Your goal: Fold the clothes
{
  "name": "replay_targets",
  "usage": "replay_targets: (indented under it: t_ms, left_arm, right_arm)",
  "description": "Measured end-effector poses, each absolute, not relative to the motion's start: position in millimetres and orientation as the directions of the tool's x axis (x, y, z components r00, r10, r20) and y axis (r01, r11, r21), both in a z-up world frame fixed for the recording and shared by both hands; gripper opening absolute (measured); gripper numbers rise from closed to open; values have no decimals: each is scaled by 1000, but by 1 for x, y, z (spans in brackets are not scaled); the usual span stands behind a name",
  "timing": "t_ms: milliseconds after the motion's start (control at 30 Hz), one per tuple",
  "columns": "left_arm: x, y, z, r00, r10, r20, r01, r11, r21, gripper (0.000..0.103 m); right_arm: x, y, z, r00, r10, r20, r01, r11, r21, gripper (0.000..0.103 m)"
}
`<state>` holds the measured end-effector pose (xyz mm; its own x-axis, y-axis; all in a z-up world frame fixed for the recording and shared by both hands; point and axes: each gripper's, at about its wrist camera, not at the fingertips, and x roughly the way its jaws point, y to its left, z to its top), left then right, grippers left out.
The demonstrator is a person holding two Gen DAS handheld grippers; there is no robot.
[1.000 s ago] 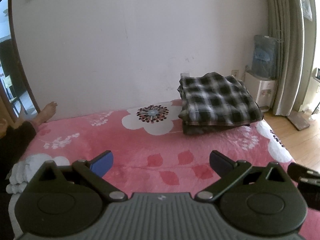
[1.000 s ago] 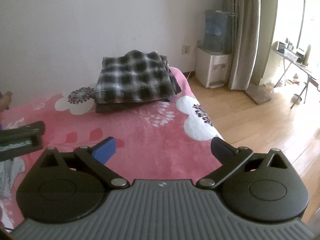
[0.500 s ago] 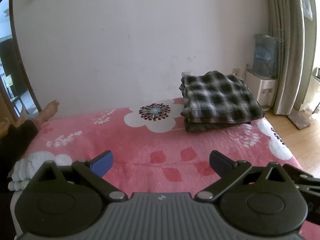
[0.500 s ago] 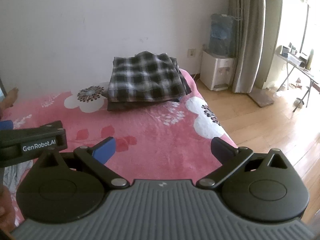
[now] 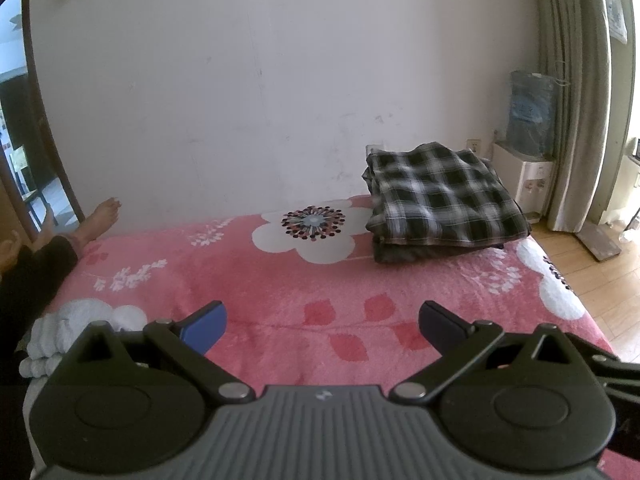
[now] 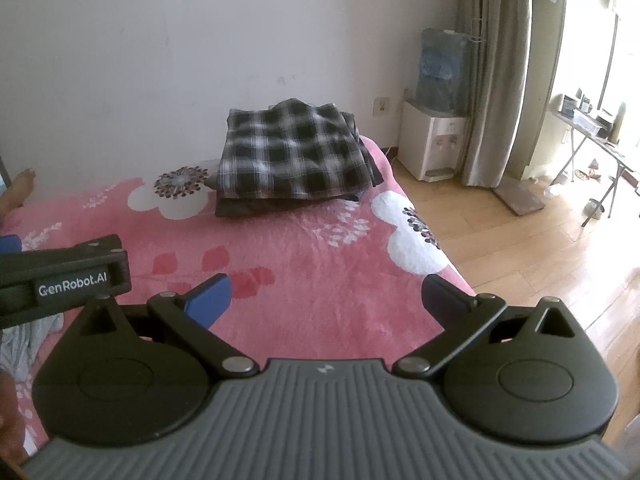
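Folded black-and-white plaid clothes [image 5: 442, 196] lie stacked on a darker folded garment [image 5: 404, 254] at the far right corner of the bed, close to the white wall, in the left wrist view. A pink fleece blanket with white flowers [image 5: 280, 280] covers the bed, and a wide bare stretch of it lies between the stack and the left gripper [image 5: 322, 322], whose fingers are spread wide and hold nothing. A crumpled white cloth [image 5: 60, 332] sits at the blanket's near left edge, and a bare foot [image 5: 100, 216] rests at the far left by the wall. In the right wrist view, the right gripper [image 6: 326, 294] hangs over the blanket's near part, fingers spread wide and empty, with the left gripper's black body just to its left. The bed's right edge drops to a wooden floor [image 6: 520, 248], with a white water dispenser [image 6: 434, 140] beyond.
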<state>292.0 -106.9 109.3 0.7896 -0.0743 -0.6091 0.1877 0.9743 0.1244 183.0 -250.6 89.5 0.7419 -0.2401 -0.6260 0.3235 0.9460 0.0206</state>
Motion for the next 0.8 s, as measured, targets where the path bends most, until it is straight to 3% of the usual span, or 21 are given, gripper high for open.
replay_targets:
  t_ms: [800]
  left_arm:
    - [282,-114,109,778,-111,-618,201,977,78,103]
  right_arm:
    - [172,-251,90,740,-296,-604,358,933,-19,102]
